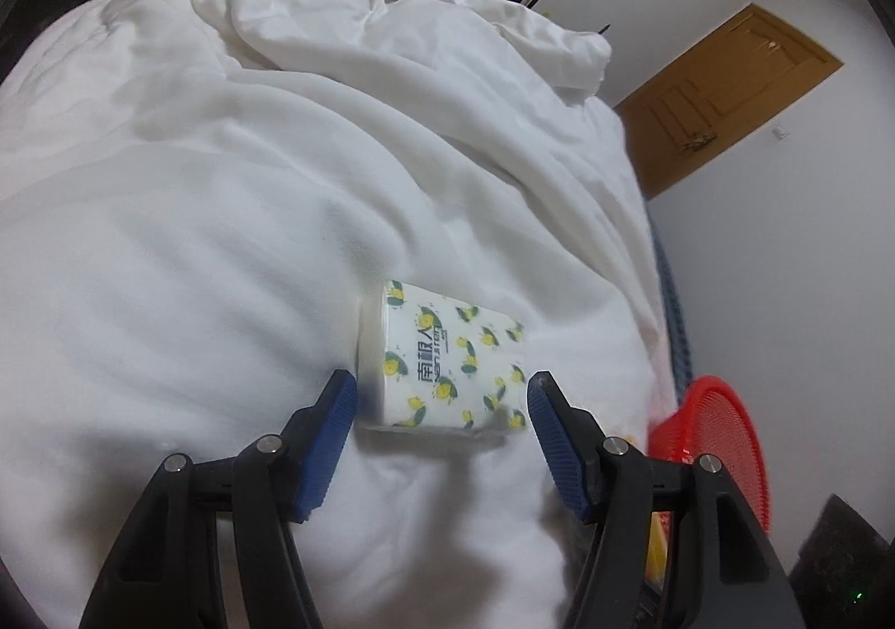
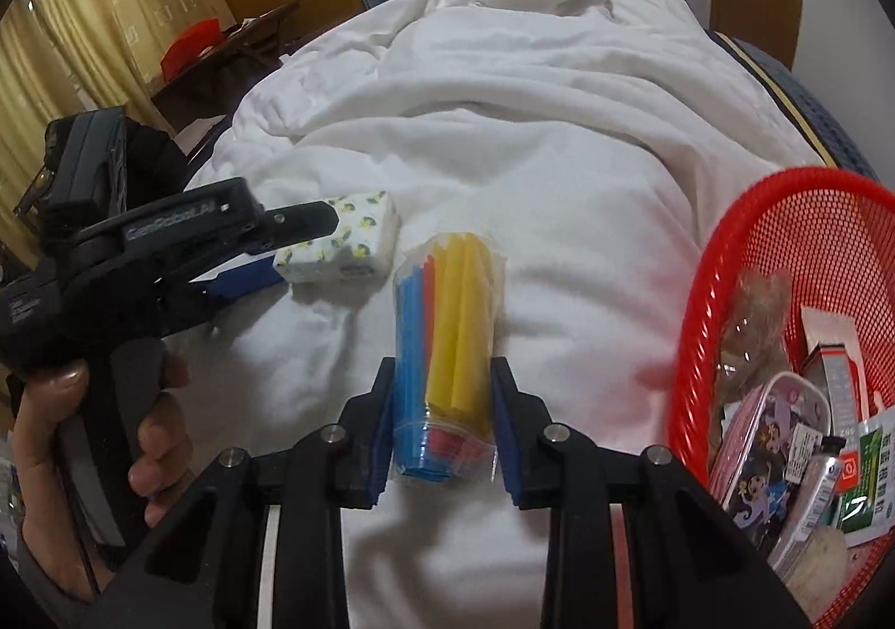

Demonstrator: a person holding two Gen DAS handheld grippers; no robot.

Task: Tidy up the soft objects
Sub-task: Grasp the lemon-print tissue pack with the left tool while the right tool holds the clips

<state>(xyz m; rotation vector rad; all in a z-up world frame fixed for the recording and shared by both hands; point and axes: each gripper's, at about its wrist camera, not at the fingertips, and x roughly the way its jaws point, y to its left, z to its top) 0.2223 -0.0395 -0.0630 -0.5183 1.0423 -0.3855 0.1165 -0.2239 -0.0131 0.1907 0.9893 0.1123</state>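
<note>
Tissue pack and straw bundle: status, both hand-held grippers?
Left hand-held gripper open, straddling tissue pack on white duvet. Right hand-held gripper shut on straw bundle. Red basket alongside; nothing blocking.

The left gripper [image 1: 442, 394] is spread wide, its blue fingers [image 1: 327, 439] straddling the near end of the tissue pack [image 1: 442, 357] without touching it; from the right wrist view it reaches in level from the left of that pack, held by the person's left hand [image 2: 84, 422] wrapped around the black handle. The right gripper [image 2: 444, 419], just right of the tissue pack, is closed against both sides of the bag of coloured sticks [image 2: 447, 338].
</note>
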